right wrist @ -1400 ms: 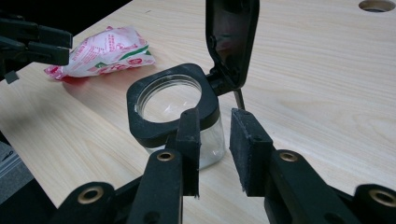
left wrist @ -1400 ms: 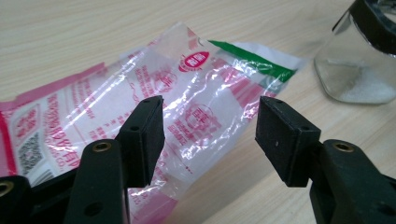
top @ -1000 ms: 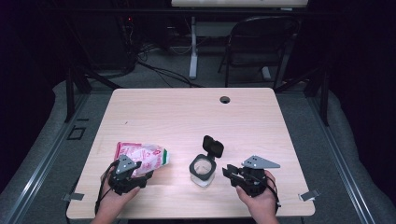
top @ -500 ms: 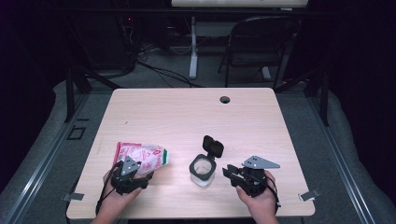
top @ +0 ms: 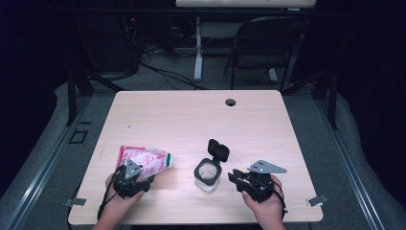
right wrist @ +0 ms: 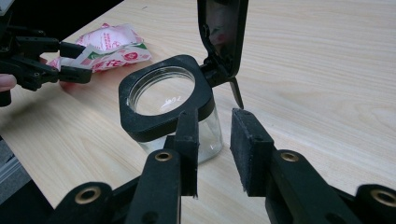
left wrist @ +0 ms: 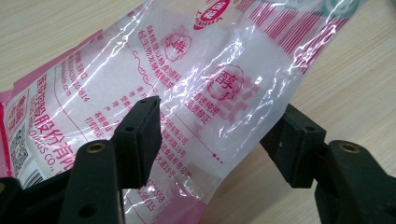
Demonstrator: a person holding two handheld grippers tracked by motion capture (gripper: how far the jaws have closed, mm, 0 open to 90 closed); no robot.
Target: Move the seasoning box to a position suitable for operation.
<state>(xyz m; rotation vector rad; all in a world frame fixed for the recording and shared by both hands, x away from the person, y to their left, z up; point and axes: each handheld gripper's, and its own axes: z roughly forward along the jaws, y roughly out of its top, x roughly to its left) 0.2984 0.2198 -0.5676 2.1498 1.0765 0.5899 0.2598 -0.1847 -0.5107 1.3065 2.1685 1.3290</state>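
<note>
Pink-and-clear bag [left wrist: 187,88] lies flat on bench [top: 191,120], front-left. Left gripper [left wrist: 219,140] jaws straddle its near end, just been closing a little, pads not seen pressing: released. Open-lidded glass jar [right wrist: 168,107] stands front-centre. Right gripper [right wrist: 215,149] jaws part-open just beside it, nothing grasped.

A dim lab or studio: a bare wooden table [top: 191,124] on grey carpet, a folding chair [top: 268,43] and loose cables [top: 158,72] behind it.
</note>
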